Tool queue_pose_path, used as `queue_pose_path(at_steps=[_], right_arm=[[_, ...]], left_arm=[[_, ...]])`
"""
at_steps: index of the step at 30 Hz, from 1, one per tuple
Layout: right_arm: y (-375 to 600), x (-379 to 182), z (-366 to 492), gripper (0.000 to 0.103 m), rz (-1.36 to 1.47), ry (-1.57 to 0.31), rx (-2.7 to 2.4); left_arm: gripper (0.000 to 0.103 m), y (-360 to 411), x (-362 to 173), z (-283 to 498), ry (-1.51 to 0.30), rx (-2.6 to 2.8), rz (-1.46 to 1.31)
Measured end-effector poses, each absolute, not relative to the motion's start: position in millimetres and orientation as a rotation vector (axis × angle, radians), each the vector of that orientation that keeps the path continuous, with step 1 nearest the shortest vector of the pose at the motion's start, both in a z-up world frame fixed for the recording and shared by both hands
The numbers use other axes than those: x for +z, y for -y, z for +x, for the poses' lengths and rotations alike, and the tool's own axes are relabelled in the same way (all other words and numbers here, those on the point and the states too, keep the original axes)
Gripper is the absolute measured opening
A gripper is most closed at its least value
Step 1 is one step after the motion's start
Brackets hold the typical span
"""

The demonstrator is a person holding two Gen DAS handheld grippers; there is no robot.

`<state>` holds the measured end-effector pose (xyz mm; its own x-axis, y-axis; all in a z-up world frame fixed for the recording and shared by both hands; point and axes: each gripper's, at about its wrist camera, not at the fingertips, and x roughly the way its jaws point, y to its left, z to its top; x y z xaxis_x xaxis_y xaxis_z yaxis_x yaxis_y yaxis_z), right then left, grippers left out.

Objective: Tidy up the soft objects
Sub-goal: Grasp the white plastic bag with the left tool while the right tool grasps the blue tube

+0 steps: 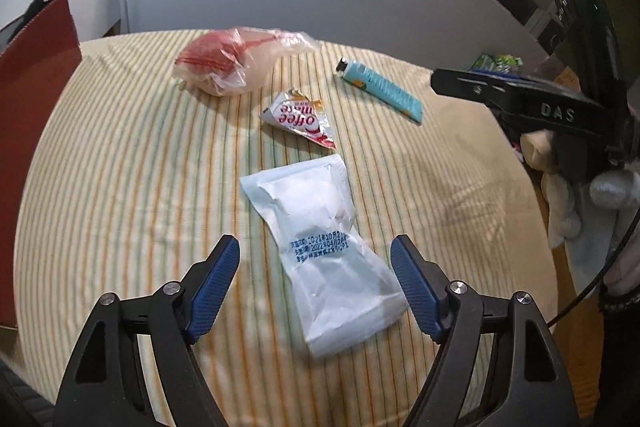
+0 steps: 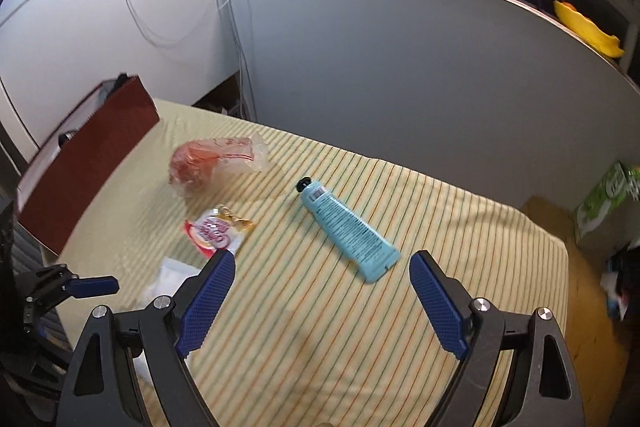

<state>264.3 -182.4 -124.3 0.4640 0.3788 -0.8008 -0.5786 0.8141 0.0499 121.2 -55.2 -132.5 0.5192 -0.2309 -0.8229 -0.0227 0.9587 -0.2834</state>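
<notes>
A white sealed pouch (image 1: 320, 247) with blue print lies on the striped cloth (image 1: 120, 167), between the open fingers of my left gripper (image 1: 315, 261). Beyond it lie a coffee creamer sachet (image 1: 300, 117), a clear bag with red contents (image 1: 224, 61) and a light blue tube (image 1: 380, 89). My right gripper (image 2: 322, 281) is open and empty, just short of the blue tube (image 2: 346, 229). The sachet (image 2: 216, 231), the bag (image 2: 208, 165) and a corner of the pouch (image 2: 170, 279) show to its left. The right gripper's body shows at the left wrist view's right edge (image 1: 532, 103).
A dark red box (image 2: 88, 171) stands at the cloth's left edge. A grey partition (image 2: 400, 67) rises behind the table. A green carton (image 2: 604, 203) sits at far right. A plush toy (image 1: 560, 187) lies off the table's right side.
</notes>
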Motion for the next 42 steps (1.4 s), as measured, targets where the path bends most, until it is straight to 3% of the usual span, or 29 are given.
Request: queue_pose_path(at_steps=[19,22,24,27,41,42], right_arm=[[158,-176,346,0.086,-0.101,-1.074,0.719],[155,-182,348,0.075,-0.089,-1.127,0.725],[154,-185,347,0.061,-0.106,-1.153,0.726],[151,-185,342,0.05,-0.131,-1.182,0.754],[117,-190,335,0.05,-0.313,-1.113,0.671],[114,-190,333,0.045,-0.329,-1.108,0.666]], left_arm=[[0.078,50,-136,134,-1.057,-0.084,-0.314],[0.078,50,-140,138,-1.061,-0.075,-0.299],[0.078,54,-141,139,-1.066,-0.074,-0.29],[0.078,60,-145,141,-1.07,-0.065,-0.271],[0.078,92,-159,162,-1.063,0.043,-0.084],[0.078,93,-162,162,-1.066,0.047,-0.079]])
